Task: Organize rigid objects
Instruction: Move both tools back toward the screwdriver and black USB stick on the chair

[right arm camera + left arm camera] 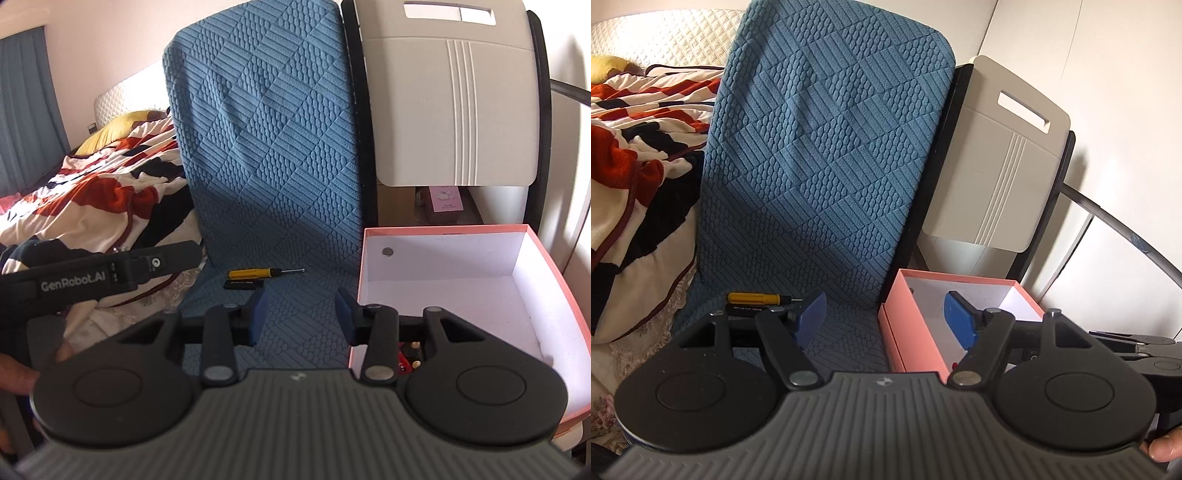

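Note:
A yellow-handled screwdriver (758, 297) (258, 273) lies on the blue textured seat cover (827, 155) (269, 155), with a small black flat piece (753, 308) (244, 284) right beside it. A pink open box (916, 332) (576, 317) with a white inside stands to the right on the seat; small red and dark items show at its near corner. My left gripper (886, 317) is open and empty, its right finger over the box. My right gripper (301, 314) is open and empty above the seat, left of the box.
A patterned red, white and black blanket (639, 147) (110, 199) covers the bed at left. A beige folding chair back (1001, 166) (454, 103) in a black frame stands behind the box. A hand (18, 373) and the left gripper's body (96, 275) show at left.

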Action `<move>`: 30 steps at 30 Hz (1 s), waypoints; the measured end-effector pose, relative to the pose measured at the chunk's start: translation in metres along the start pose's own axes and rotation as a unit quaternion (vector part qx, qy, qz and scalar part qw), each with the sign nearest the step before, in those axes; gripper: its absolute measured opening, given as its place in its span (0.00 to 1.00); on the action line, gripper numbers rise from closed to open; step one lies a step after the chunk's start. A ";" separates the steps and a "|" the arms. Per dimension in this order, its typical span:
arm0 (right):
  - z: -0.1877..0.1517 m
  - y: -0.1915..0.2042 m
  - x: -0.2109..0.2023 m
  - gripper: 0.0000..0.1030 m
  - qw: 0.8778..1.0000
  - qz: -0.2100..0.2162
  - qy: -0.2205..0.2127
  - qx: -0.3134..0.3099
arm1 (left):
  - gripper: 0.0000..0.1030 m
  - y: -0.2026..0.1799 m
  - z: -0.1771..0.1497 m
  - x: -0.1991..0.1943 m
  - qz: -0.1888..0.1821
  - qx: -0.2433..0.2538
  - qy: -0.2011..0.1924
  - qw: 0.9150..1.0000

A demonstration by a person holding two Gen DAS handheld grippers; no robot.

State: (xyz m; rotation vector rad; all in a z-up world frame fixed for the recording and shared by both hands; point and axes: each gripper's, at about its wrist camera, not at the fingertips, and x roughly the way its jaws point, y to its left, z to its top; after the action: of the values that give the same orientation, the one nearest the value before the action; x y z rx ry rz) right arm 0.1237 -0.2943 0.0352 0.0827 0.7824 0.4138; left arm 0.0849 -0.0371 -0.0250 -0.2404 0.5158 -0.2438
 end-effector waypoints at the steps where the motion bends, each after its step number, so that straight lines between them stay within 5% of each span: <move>1: -0.001 0.004 0.003 0.43 1.000 0.002 0.003 -0.002 | 0.73 0.005 -0.001 -0.001 0.001 -0.004 0.000 1.000; 18: -0.040 0.056 0.042 0.43 0.997 0.025 0.059 -0.033 | 0.73 0.067 -0.035 -0.007 0.025 -0.042 0.023 0.999; 30: -0.046 0.051 0.065 0.43 0.997 0.023 0.074 -0.019 | 0.73 0.093 -0.055 0.017 0.027 -0.077 0.050 0.995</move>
State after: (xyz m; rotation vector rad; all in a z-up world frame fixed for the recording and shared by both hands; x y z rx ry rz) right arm 0.1164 -0.2255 -0.0294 0.0344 0.9198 0.4830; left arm 0.0868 0.0362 -0.1059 -0.3646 0.6414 -0.1636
